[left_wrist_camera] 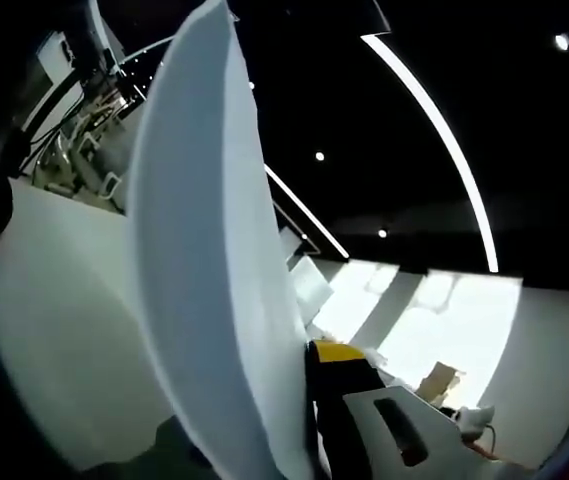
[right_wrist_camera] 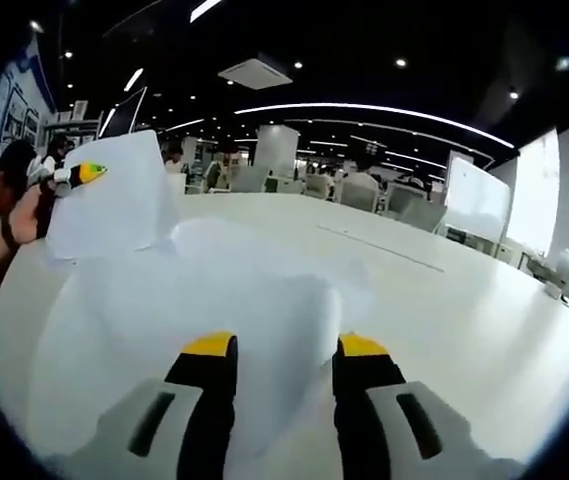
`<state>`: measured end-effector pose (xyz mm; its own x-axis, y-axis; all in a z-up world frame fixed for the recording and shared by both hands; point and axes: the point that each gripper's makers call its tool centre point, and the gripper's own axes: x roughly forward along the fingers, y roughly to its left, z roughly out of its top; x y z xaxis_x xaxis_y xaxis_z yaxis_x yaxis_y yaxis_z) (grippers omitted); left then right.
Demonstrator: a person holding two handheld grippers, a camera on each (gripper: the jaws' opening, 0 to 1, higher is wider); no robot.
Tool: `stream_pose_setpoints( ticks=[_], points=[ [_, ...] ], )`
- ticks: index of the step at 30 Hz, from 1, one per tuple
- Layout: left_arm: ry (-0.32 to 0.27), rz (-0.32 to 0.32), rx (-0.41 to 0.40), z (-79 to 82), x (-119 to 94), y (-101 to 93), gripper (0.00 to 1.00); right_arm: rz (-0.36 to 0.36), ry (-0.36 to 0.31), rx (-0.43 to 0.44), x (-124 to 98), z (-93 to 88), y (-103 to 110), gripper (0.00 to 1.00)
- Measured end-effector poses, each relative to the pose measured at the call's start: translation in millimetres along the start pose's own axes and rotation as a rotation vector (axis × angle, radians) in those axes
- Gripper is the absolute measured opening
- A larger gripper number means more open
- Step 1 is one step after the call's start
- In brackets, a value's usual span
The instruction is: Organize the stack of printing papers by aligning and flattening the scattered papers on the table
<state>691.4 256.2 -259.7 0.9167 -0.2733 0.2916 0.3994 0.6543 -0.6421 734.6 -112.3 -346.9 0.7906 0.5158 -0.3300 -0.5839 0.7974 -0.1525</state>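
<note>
- The papers (right_wrist_camera: 214, 300) lie loosely heaped on the white table (right_wrist_camera: 464, 320), one sheet (left_wrist_camera: 214, 260) lifted up at the far corner.
- The left gripper (right_wrist_camera: 82, 175) pinches that raised sheet.
- The right gripper (right_wrist_camera: 284, 365) hovers over the heap, jaws apart, holding nothing.

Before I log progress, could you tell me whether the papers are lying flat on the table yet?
Not yet. The papers billow unevenly over the table, and the left gripper holds one sheet's edge raised.
</note>
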Motion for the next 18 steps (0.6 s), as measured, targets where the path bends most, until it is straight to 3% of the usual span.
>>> stream_pose_setpoints(
  ticks=[11,18],
  points=[
    [0.002,0.0,0.001,-2.0,0.2,-1.9,0.07,0.033,-0.005,-0.058,1.3,1.2,8.8,0.19],
    [0.002,0.0,0.001,-1.9,0.2,-1.4,0.07,0.038,-0.004,-0.058,1.6,2.7,8.8,0.17]
  ],
)
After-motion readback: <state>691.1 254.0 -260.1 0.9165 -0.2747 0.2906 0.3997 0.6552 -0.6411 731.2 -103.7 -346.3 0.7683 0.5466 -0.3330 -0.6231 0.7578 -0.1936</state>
